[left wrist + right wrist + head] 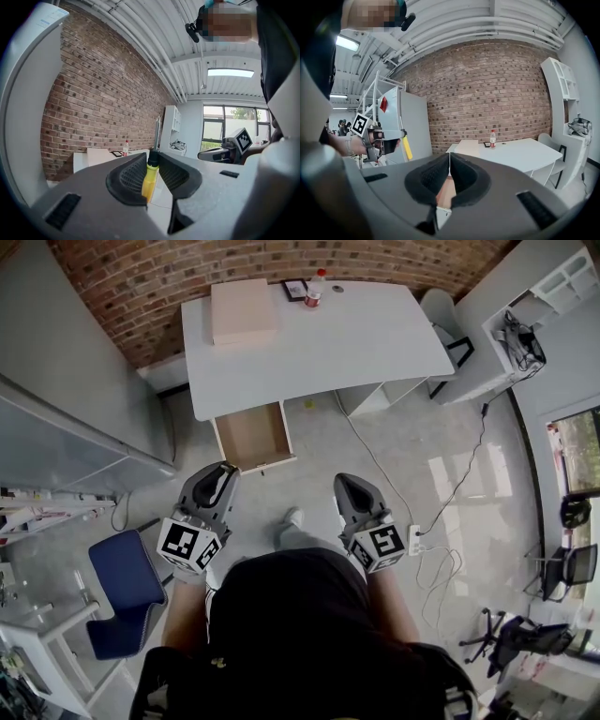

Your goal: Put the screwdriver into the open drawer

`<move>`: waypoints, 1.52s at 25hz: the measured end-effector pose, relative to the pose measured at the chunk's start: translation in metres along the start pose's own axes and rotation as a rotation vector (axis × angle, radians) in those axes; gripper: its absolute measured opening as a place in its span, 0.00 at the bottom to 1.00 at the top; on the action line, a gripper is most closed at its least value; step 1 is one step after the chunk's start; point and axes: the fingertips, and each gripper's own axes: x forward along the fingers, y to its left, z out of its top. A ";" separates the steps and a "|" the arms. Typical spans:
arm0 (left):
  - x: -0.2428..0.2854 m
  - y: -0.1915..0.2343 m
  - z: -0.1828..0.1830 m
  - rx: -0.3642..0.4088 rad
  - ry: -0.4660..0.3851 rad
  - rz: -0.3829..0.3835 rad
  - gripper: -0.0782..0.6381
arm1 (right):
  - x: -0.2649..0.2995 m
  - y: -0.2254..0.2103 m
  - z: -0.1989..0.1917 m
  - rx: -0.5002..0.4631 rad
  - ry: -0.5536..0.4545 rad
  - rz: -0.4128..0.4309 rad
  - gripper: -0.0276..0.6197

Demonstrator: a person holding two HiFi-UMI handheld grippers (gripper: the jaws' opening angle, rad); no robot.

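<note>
**Desk:** A person stands back from the white table [375, 334]. The left gripper [151, 164] is clamped on the yellow handle of a screwdriver [150, 180], and the metal shaft pokes out past the gripper's tips. Where is it headed?

**Photographer:** To the open drawer [253, 435]. It is pulled out from under the table's near edge, close to the left corner, and shows a bare brown bottom. For now it is well apart from both grippers.

**Desk:** What would make this step go well?

**Photographer:** As I read it, the person should step in and carry the left gripper over the drawer. The shaft leads, so it needs to stay clear of the table's edge and the drawer's front wall. Then tip the screwdriver toward flat and lower it inside the walls. The jaws should part only once it is low, because a round handle dropped from height is likely to roll or bounce.

**Desk:** And the pose?

**Photographer:** Both grippers are held out in front of the body, side by side and pointing toward the table. The left one lines up roughly with the drawer. The right gripper [449, 165] has its jaws pressed together on nothing and sits idle on its own side.
</note>
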 end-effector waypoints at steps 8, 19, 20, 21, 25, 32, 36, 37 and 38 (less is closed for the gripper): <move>0.074 0.000 -0.008 0.002 0.031 0.022 0.22 | 0.024 -0.070 -0.004 0.021 0.016 0.030 0.06; 0.125 0.004 -0.032 0.012 0.134 0.024 0.22 | 0.041 -0.117 -0.014 0.062 0.041 0.035 0.06; 0.128 0.005 -0.035 0.012 0.145 0.017 0.22 | 0.042 -0.117 -0.015 0.069 0.044 0.031 0.06; 0.132 0.006 -0.039 0.014 0.158 0.007 0.22 | 0.043 -0.116 -0.017 0.074 0.047 0.026 0.06; 0.147 0.008 -0.058 0.015 0.219 -0.050 0.22 | 0.050 -0.115 -0.022 0.092 0.059 0.000 0.06; 0.170 0.029 -0.086 -0.001 0.319 -0.160 0.22 | 0.062 -0.111 -0.037 0.143 0.084 -0.101 0.06; 0.177 0.039 -0.106 -0.007 0.389 -0.244 0.22 | 0.062 -0.103 -0.042 0.183 0.092 -0.185 0.06; 0.177 0.039 -0.115 -0.011 0.410 -0.269 0.22 | 0.061 -0.100 -0.046 0.192 0.098 -0.208 0.06; 0.179 0.040 -0.123 -0.011 0.431 -0.292 0.22 | 0.061 -0.098 -0.049 0.200 0.104 -0.228 0.06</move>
